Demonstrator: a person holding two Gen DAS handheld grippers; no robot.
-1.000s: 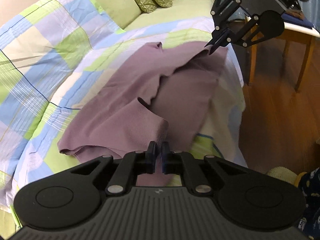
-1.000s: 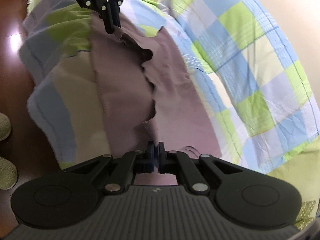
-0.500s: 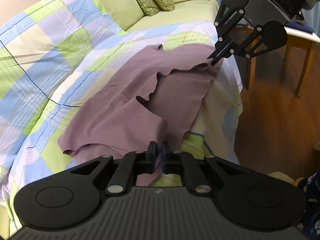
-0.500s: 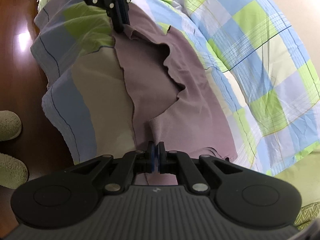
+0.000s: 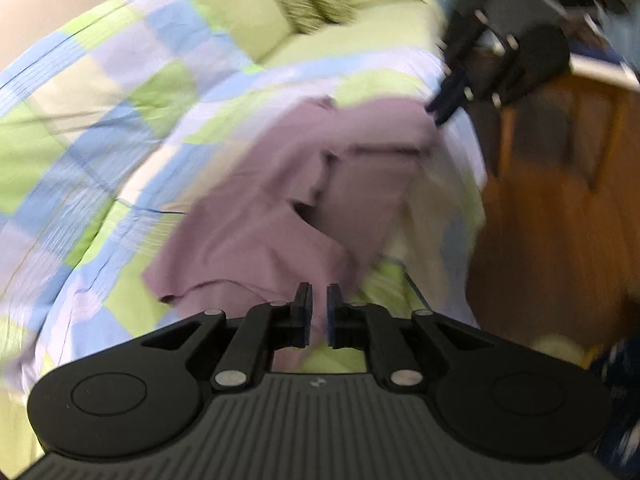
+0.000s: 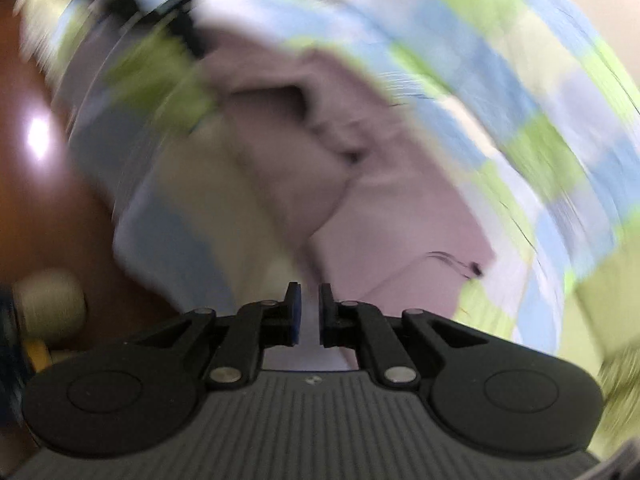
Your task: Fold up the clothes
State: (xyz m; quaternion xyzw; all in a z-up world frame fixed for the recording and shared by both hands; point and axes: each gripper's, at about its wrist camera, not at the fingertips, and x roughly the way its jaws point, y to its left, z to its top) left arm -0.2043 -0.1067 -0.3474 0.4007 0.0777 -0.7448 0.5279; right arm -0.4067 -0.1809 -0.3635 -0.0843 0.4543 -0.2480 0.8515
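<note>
Checked bedcover (image 5: 100, 128) in blue, green and lilac fills left and centre of frame; green pillows (image 5: 304, 4) at top; dark wooden floor (image 5: 552, 220) at right; wooden table legs (image 5: 506, 136) upper right; heavy motion blur.

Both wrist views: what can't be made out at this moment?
- Garment type: motion blur in both views; folds overlap.
- Left gripper: small gap shows between its pads; cloth release unclear, its own body hides the cloth below.
- Right gripper: the same, with heavy blur.
- Bedspread pattern: smeared in the right view.
- Items by the floor: cut off and blurred.
</note>
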